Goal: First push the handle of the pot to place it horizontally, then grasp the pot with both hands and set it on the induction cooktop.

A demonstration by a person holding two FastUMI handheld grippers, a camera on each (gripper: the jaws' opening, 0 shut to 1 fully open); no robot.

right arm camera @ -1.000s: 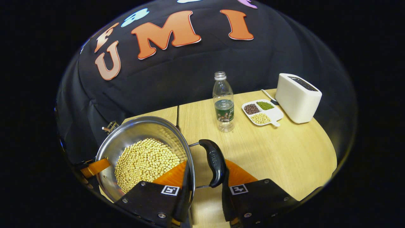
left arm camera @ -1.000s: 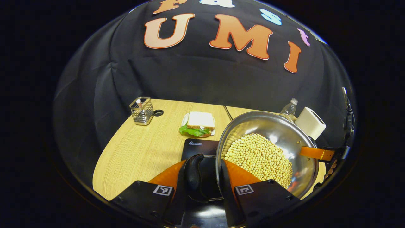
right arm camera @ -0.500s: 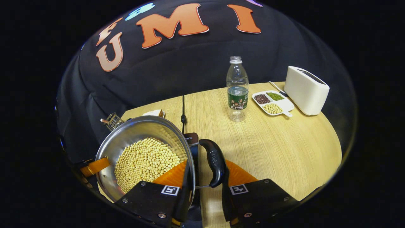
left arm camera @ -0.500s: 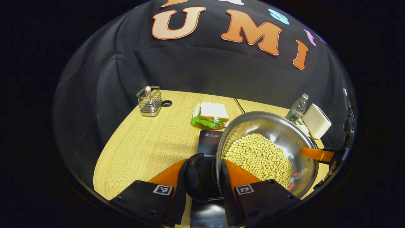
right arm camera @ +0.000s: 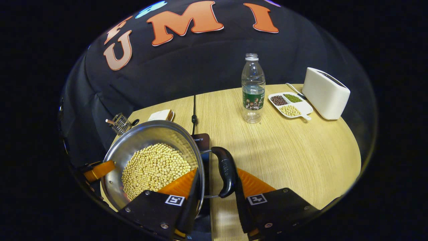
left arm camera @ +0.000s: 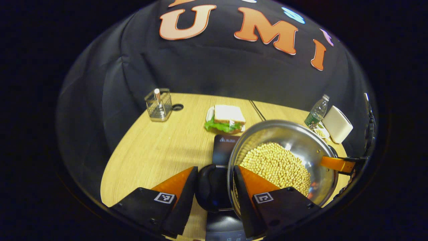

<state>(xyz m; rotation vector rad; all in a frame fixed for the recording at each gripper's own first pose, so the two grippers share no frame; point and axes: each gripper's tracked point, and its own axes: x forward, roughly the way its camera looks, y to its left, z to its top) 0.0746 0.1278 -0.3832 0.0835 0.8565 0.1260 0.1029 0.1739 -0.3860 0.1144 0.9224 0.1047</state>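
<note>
The pot (left arm camera: 284,157), full of beans, sat over the black induction cooktop (left arm camera: 224,149) on the worktop (left arm camera: 157,150). The left gripper (left arm camera: 214,187) had its fingers closed around one side handle and the rim. The right gripper (right arm camera: 214,190) squeezed the other handle (right arm camera: 225,170) the same way.

one of each thing on the worktop, two grippers.

one pot (left arm camera: 294,147) of beans with two black side handles (right arm camera: 225,170); one induction cooktop (left arm camera: 224,149) at centre; one sandwich (left arm camera: 224,118) above it; one wire basket (left arm camera: 158,104) at upper left; one bottle (right arm camera: 253,88), one three-part dish (right arm camera: 290,105) and one toaster (right arm camera: 326,93) at upper right; left gripper (left arm camera: 214,179) and right gripper (right arm camera: 217,182), two fingers each.
</note>
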